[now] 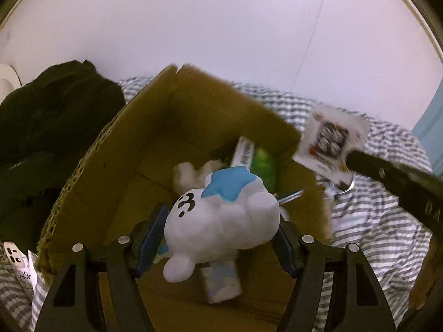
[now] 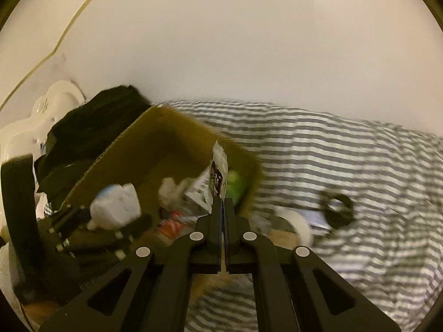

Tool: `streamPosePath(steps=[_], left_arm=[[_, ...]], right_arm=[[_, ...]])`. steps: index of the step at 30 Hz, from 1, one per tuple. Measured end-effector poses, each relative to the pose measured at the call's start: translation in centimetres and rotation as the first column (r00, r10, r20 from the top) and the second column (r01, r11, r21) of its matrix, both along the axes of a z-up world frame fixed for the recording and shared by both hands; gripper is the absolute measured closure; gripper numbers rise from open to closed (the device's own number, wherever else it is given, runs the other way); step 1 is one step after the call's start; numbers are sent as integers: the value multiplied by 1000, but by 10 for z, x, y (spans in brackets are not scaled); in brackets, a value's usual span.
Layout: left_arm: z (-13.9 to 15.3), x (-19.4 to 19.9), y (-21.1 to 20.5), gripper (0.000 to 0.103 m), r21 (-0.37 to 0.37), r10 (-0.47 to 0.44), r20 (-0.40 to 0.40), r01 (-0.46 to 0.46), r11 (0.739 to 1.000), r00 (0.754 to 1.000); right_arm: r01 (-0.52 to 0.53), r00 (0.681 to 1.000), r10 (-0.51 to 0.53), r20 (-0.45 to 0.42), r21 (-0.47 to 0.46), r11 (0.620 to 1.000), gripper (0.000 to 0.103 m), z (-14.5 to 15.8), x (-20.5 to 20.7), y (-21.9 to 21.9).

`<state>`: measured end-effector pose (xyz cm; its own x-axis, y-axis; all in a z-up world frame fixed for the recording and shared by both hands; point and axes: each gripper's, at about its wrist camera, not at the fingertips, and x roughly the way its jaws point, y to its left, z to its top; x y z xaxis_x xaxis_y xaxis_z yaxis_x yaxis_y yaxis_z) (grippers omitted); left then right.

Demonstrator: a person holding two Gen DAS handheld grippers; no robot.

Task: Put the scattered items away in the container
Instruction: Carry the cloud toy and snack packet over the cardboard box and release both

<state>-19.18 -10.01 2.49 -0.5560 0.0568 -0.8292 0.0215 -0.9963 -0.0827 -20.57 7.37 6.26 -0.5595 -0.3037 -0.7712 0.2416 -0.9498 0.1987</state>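
An open cardboard box (image 1: 116, 149) stands on the striped bedding; it also shows in the right wrist view (image 2: 155, 144). My left gripper (image 1: 218, 229) is shut on a white plush toy (image 1: 221, 215) with a blue star, held over the box opening. The toy and left gripper also show in the right wrist view (image 2: 116, 207). My right gripper (image 2: 223, 204) is shut on a white snack packet (image 2: 217, 177) with a dark picture, held at the box's right rim. The packet also shows in the left wrist view (image 1: 331, 145). A green item (image 1: 263, 163) and a long white pack lie inside the box.
A black garment or bag (image 1: 47, 135) lies left of the box. A roll of white tape (image 2: 297, 225) and a black ring (image 2: 339, 210) lie on the striped bedding (image 2: 346, 166) right of the box. A white wall stands behind.
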Motion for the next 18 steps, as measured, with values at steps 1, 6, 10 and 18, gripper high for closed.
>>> streamPosePath(steps=[1, 6, 10, 18], left_arm=[[-5, -1, -2, 31, -4, -4, 4, 4, 1000, 1000], [-11, -9, -1, 24, 35, -41, -2, 41, 999, 999], [-1, -5, 9, 4, -3, -34, -25, 34, 999, 999], [25, 33, 53, 4, 5, -78, -52, 78, 997, 996]], right_arm=[[-6, 1000, 6, 6, -1, 1000, 102, -4, -6, -8], [-10, 999, 12, 36, -66, 998, 99, -21, -24, -20], [11, 1000, -10, 25, -22, 1000, 68, -23, -24, -11], [98, 995, -98, 9, 3, 995, 68, -4, 16, 48]])
